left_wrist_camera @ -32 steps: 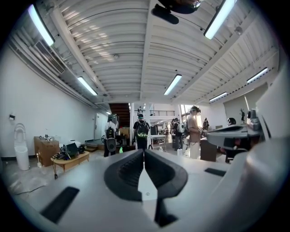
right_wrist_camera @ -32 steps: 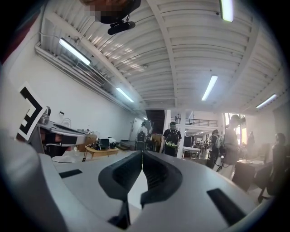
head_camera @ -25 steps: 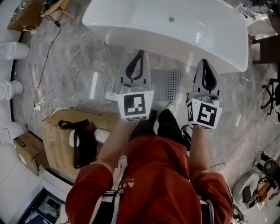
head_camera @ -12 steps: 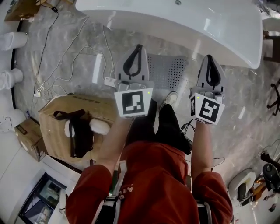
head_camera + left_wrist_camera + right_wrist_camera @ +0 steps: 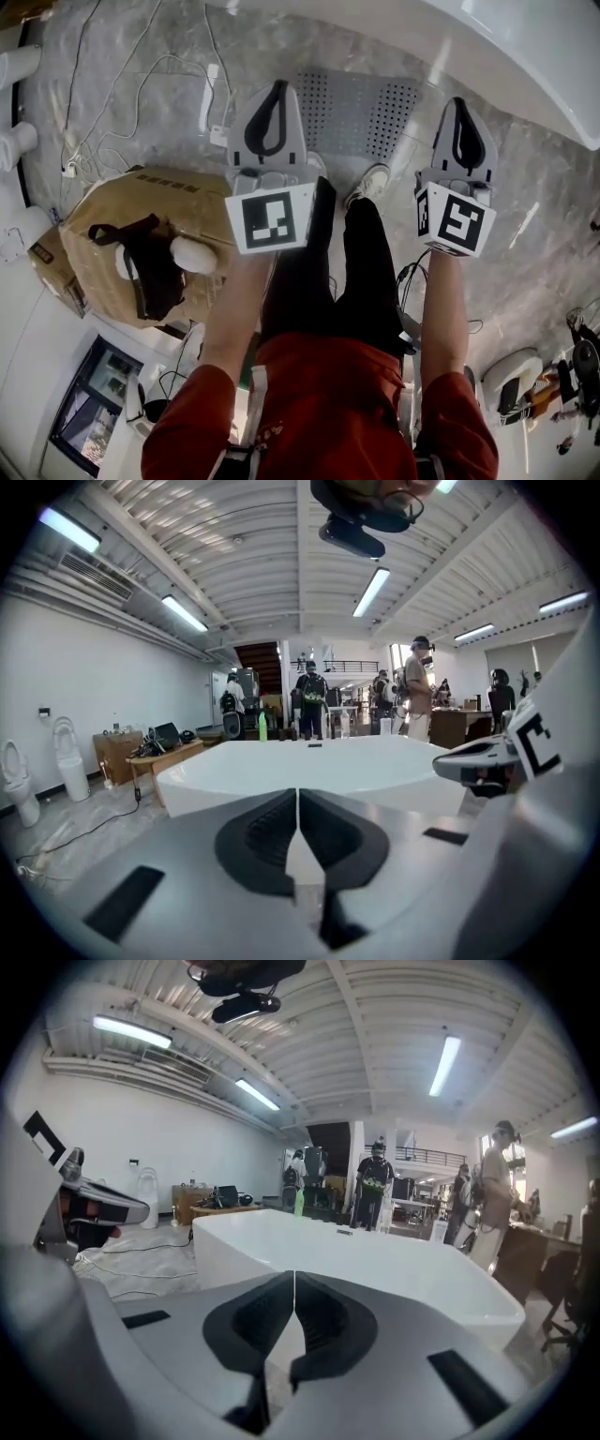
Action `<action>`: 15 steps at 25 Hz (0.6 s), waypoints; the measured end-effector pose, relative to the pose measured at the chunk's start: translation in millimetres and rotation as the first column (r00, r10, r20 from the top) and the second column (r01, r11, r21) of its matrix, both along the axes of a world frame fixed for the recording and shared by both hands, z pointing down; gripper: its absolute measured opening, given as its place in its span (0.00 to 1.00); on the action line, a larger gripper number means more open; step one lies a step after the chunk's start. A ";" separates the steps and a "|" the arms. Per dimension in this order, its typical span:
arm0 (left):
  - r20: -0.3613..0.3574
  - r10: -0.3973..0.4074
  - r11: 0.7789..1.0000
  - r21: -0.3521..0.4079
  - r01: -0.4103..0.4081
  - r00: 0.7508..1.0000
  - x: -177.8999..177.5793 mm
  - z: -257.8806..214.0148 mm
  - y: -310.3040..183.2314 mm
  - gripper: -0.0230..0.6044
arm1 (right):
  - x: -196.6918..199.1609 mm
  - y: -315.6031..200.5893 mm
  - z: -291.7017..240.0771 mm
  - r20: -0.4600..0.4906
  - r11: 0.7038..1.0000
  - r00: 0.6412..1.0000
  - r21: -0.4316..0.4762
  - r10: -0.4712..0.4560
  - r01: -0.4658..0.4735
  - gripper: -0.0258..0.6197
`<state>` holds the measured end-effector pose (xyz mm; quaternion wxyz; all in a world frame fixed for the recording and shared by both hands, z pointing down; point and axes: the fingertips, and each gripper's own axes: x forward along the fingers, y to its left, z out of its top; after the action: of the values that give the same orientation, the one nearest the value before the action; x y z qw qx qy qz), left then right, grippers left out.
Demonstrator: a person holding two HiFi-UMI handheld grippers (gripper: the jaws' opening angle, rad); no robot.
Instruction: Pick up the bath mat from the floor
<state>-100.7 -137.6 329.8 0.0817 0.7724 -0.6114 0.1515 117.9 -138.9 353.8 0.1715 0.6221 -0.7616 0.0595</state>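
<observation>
On the marble floor beside the white bathtub [image 5: 525,56], the grey perforated bath mat [image 5: 361,117] lies flat, just ahead of my shoe [image 5: 372,181]. From above, my left gripper [image 5: 277,89] shows over the mat's left edge and my right gripper [image 5: 461,105] over the floor just past its right edge. Both are held up in the air and point toward the tub. My left jaws are pressed fully together with nothing between them, and my right jaws are likewise closed tight and empty. To my left a cardboard box [image 5: 103,211] stands on the floor with a black strap [image 5: 141,258] across it, and white cables [image 5: 141,94] trail over the floor beyond it.
</observation>
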 end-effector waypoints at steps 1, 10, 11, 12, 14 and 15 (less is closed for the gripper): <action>0.002 -0.006 1.000 -0.011 0.006 1.000 -0.7 16.0 1.3 0.06 | 1.3 -0.3 17.5 0.009 1.000 1.000 -0.011 0.004 -0.004 0.06; 0.049 -0.024 0.996 -0.088 0.028 0.999 -16.1 175.5 10.6 0.06 | 11.0 5.1 177.7 -0.013 0.996 0.999 -0.079 0.030 -0.031 0.06; 0.060 -0.019 0.994 -0.105 0.026 0.998 -16.9 196.0 11.1 0.06 | 12.8 6.9 196.9 -0.012 0.995 0.999 -0.092 0.035 -0.036 0.06; 0.071 -0.014 0.992 -0.126 0.023 0.997 -17.7 216.9 12.1 0.06 | 14.1 8.9 217.3 -0.012 0.993 0.999 -0.109 0.039 -0.040 0.06; 0.086 -0.005 0.987 -0.161 0.019 0.996 -19.3 256.4 13.3 0.06 | 15.9 12.2 260.2 -0.010 0.988 0.999 -0.149 0.039 -0.040 0.06; 0.086 -0.003 0.985 -0.170 0.017 0.996 -19.5 274.4 13.7 0.06 | 17.6 13.8 280.7 -0.014 0.985 0.999 -0.167 0.037 -0.039 0.06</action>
<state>-120.2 -123.9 604.2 0.1220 0.7523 -0.6030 0.2359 135.4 -125.1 634.5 0.2262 0.6202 -0.7409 0.1232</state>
